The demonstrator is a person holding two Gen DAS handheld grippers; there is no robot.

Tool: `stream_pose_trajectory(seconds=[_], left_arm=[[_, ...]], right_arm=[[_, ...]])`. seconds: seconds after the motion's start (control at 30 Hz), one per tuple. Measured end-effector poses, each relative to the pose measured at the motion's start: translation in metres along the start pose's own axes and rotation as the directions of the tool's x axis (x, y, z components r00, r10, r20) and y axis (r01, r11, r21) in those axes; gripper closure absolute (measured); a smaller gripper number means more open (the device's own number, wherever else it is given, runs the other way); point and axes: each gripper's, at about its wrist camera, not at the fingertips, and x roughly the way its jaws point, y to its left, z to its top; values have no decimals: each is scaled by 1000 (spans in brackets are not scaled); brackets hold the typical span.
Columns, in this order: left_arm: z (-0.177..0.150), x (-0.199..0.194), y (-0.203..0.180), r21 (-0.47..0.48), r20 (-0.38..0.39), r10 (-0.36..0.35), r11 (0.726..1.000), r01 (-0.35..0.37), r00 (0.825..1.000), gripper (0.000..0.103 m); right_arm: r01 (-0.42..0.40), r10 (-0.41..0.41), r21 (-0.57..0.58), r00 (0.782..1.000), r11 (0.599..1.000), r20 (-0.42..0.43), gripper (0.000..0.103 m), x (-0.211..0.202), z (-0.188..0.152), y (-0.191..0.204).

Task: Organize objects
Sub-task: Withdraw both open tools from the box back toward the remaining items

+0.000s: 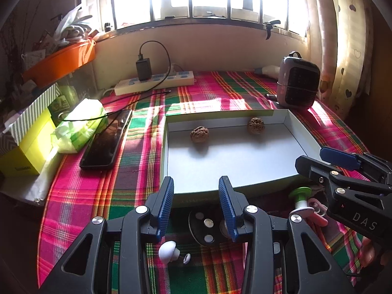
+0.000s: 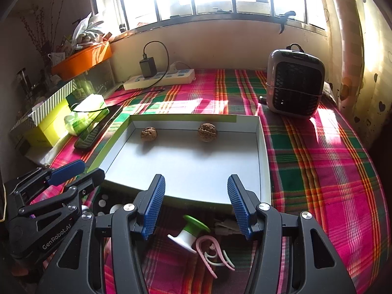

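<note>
A shallow white box tray (image 1: 245,166) (image 2: 186,171) lies on the plaid cloth with two brown walnuts (image 1: 199,134) (image 1: 256,125) (image 2: 148,134) (image 2: 207,132) near its far wall. My left gripper (image 1: 197,196) is open and empty above a black disc with silver dots (image 1: 204,227) and a white earbud (image 1: 167,249). My right gripper (image 2: 194,201) is open and empty above a green-and-white stopper (image 2: 189,232) (image 1: 300,197) and a pink clip (image 2: 212,252), all in front of the tray.
A black phone (image 1: 107,142) and a green tissue pack (image 1: 80,127) lie left of the tray, beside yellow boxes (image 1: 27,147). A power strip (image 1: 154,80) sits at the back wall. A small heater (image 2: 295,83) stands at the back right.
</note>
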Motion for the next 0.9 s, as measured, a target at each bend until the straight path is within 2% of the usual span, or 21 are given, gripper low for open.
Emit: stream_pose_trajectory(seconds=[0.43,0.9], left_arm=[[-22,-15,4,6,10,8,1000,-8,1000,67],[-46,-17,30,-52,-15,-27,998,26,1000,66]], right_arm=[[3,-3,-2,1000,1000,17,49,-16,-27,-11],[7,-7,-23,1000,1000,-2,49,-21,-48,-19]])
